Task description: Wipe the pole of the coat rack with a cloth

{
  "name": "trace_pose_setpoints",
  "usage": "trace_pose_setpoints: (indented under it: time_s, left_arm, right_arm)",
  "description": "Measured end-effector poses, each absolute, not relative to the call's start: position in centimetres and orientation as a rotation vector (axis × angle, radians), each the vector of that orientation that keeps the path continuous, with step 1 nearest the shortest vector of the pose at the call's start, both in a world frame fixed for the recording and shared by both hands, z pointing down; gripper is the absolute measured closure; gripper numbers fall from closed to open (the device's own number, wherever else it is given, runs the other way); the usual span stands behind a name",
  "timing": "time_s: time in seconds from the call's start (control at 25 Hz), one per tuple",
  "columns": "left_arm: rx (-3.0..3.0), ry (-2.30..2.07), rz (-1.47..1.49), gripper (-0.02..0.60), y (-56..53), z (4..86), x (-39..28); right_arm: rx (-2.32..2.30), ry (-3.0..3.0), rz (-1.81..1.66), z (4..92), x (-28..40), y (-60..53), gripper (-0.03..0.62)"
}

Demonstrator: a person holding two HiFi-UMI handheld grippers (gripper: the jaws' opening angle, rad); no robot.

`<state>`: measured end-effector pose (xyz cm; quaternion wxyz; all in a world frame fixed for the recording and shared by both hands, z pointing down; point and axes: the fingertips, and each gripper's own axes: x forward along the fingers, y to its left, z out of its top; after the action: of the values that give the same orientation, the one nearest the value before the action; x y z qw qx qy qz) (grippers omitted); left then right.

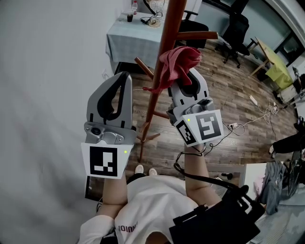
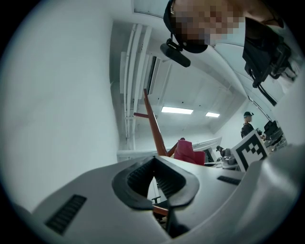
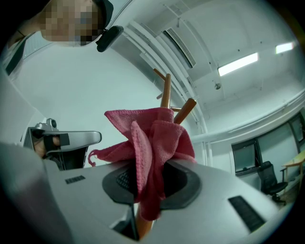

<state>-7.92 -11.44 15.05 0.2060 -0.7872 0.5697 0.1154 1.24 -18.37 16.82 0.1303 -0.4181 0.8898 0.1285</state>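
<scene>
The cloth (image 1: 177, 64), a pinkish-red rag, is bunched at the tip of the right gripper (image 1: 188, 78), just under a side peg (image 1: 198, 35) of the coat rack. It lies against the right side of the red-brown wooden pole (image 1: 164, 28). The right gripper view shows what the head view hides: the jaws are closed on a fold of the cloth, the rest spills up over the dark pads, and a strip of brown wood shows in the gap below.

The left gripper (image 1: 123, 78) stands just left of the pole, clear of it. In its own view the jaws meet at the tips with nothing between them. That view alone shows ceiling lights (image 2: 177, 110) and a second person (image 2: 246, 128) standing far off.

Only the head view shows the rack's feet (image 1: 143, 138) on the wood floor (image 1: 228, 86), the holder's shoes (image 1: 139, 168) and a cloth-covered table (image 1: 128, 35) by the wall. On the table are a bottle (image 1: 135, 6) and a dark cup (image 1: 129, 17); their contents cannot be made out.

Both forearms are raised in front of the chest, and the grippers point up and away.
</scene>
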Motion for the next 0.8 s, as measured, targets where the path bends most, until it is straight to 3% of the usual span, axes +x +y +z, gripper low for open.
trace_pose_setpoints:
  time_s: [0.8]
  left_arm:
    - [-2.23,1.575,0.319,0.568,-10.9,15.9,-7.8]
  right_arm:
    - [-1.235,2.653,0.295,20.9,0.6,-18.6,0.502]
